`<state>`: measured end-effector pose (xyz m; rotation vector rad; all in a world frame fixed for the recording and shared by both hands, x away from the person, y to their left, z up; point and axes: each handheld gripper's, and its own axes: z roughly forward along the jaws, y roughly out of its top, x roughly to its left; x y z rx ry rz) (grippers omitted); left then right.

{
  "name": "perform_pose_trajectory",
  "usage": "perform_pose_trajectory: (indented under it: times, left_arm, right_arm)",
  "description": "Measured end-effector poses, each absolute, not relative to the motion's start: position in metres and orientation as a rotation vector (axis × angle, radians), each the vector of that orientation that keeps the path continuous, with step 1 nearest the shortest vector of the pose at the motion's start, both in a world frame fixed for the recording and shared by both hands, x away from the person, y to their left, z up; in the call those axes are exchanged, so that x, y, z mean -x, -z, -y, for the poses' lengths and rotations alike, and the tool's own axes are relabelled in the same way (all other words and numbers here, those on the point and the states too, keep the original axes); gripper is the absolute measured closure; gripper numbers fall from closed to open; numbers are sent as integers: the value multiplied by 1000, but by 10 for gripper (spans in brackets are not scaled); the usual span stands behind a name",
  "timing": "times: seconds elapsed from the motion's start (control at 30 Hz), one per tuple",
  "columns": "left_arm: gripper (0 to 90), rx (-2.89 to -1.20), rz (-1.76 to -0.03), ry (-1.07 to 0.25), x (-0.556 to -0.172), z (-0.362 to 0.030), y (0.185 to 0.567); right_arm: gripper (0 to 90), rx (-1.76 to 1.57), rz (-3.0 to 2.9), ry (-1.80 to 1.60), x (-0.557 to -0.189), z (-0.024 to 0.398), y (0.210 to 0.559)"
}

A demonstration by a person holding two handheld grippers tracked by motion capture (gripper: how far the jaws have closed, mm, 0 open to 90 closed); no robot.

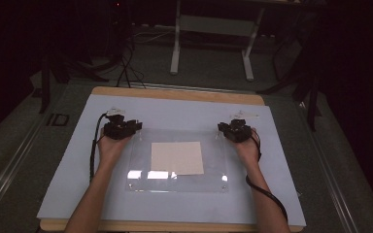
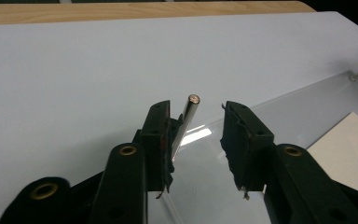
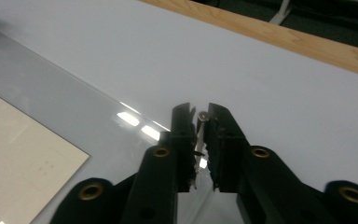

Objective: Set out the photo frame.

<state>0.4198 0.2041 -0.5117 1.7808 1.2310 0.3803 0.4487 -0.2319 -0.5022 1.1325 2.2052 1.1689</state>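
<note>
While you hold a gripper in each hand at the table, the scene reads as follows, nearest things first.

Your forearms: they come in from the near edge and angle forward, wrists fairly straight, one hand at each far corner of the clear plate (image 1: 177, 182).
Clear plate: a see-through sheet lying flat over the pale mat (image 1: 68, 179), with a square of cream paper (image 1: 177, 158) under its middle.
Left pin (image 2: 186, 123): a thin shiny metal post at the plate's far left corner, long axis near upright, tilted a little, its round end pointing up and away from you.
Left gripper (image 2: 196, 133): jaws released and apart; the pin stands in the gap, right against the left jaw, clear of the right jaw.
Right pin (image 3: 201, 128): a similar metal post at the far right corner, also near upright, its tip showing between the jaw ends.
Right gripper (image 3: 199, 140): jaws clenched on the right pin.
Table edge (image 1: 175, 93): a wooden strip beyond the mat.
</note>
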Motion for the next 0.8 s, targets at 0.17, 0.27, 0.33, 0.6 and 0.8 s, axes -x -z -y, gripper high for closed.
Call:
perform_pose_trajectory:
  times: [0.17, 0.27, 0.33, 0.6, 0.8]
  left_arm:
    - [657, -1775, -1217, -405, -418, -203, 513]
    - [690, -1773, -1218, -426, -418, -203, 514]
    - [697, -1764, -1205, -441, -418, -202, 514]
    - [749, -1774, -1185, -475, -422, -199, 514]
    - [817, -1777, -1184, -481, -420, -203, 521]
  right_arm:
    - [846, -1150, -2205, -1170, -449, 233, 505]
    - [851, -1152, -2194, -1185, -448, 233, 507]
    - [852, -1150, -2196, -1184, -448, 233, 507]
    - [851, -1159, -2190, -1192, -449, 234, 508]
    - [851, -1161, -2189, -1202, -449, 234, 508]
